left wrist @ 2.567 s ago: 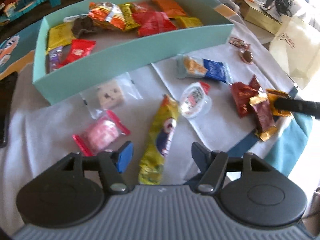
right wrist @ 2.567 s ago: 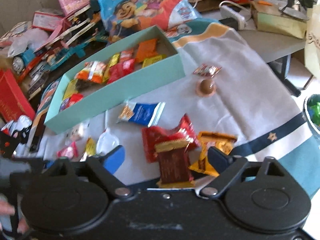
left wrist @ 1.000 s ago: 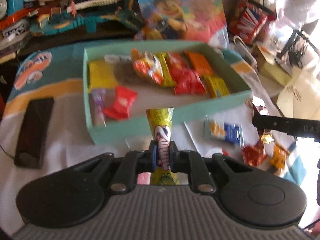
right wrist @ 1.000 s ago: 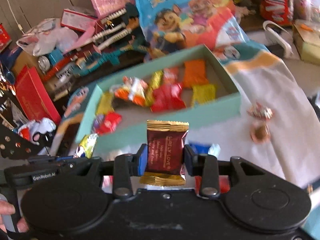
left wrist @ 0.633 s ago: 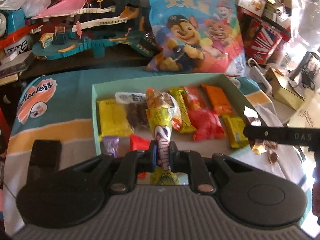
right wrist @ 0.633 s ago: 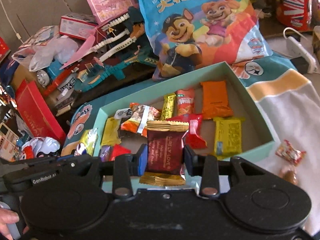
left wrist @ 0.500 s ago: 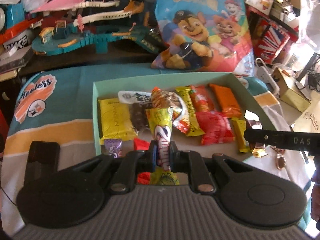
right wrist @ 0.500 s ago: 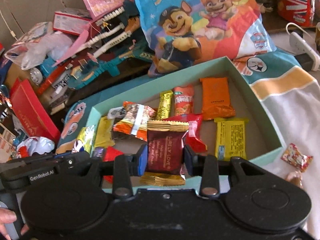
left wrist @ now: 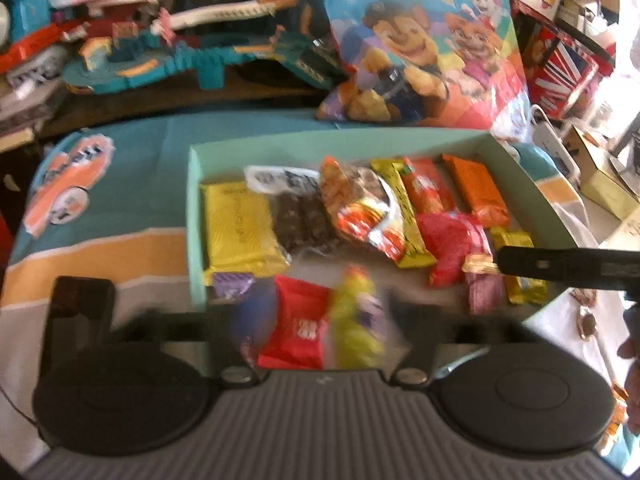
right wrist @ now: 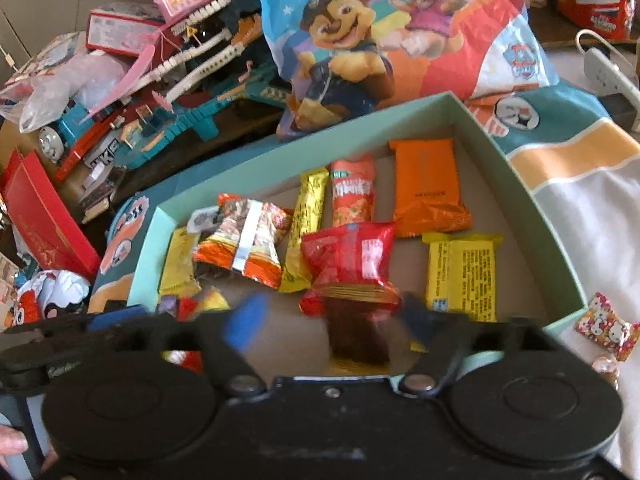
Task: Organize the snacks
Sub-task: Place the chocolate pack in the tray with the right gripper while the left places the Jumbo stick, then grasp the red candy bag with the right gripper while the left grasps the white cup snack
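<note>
- The work surface is covered by a cloth [left wrist: 120, 184] banded in teal, orange and white.
- A large cartoon-dog printed bag [right wrist: 400, 36] is propped at upper centre of both views.
- A heap of toy track pieces [left wrist: 192, 52] is seen at upper left, on a dark surface.
- A red box [right wrist: 40, 216] is located at the left edge of the right wrist view.
- Strong daylight is admitted from the right; that edge is overexposed.
</note>
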`<state>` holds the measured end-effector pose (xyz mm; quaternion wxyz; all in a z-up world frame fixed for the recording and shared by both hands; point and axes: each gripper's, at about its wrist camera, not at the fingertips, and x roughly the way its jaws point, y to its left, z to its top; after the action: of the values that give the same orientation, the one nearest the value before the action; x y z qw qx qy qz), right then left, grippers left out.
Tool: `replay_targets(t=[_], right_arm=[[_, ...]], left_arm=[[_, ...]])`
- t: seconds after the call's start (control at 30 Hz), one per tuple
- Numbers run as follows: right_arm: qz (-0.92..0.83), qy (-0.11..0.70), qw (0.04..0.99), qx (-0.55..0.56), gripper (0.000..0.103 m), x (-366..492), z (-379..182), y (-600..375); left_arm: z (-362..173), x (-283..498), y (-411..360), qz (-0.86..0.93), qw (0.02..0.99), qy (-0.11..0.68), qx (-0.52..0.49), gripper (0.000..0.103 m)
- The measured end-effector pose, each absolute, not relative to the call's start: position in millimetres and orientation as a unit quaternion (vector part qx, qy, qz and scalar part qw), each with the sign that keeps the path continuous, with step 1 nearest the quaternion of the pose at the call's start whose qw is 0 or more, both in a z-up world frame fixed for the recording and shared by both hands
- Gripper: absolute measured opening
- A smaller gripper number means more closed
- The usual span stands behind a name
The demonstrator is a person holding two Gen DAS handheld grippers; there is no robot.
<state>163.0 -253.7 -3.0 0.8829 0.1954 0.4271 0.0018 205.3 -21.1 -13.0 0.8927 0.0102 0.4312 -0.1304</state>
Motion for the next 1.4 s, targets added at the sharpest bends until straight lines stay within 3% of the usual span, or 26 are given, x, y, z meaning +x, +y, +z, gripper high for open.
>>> replay_targets(t=[0.03, 0.8, 1.4], right_arm=[[-0.001, 0.419, 0.887, 0.196, 0.103, 160.9, 0.3, -254.6], [-0.053, 0.408, 0.883, 0.228, 0.103, 54.8, 28.2, -285.2], [-0.106, 0.445, 0.849, 0.266, 0.103, -17.3, -28.6, -321.1]], left_arm=[[-10.3, 201.2, -19.9, -0.119, 0.901, 0.417, 0.011, 0.103], [17.1, 123.9, -6.4, -0.113, 0.9, 0.421, -0.015, 0.103], [-45.1, 74.6, -62.2, -0.164, 0.854, 0.492, 0.046, 0.103]])
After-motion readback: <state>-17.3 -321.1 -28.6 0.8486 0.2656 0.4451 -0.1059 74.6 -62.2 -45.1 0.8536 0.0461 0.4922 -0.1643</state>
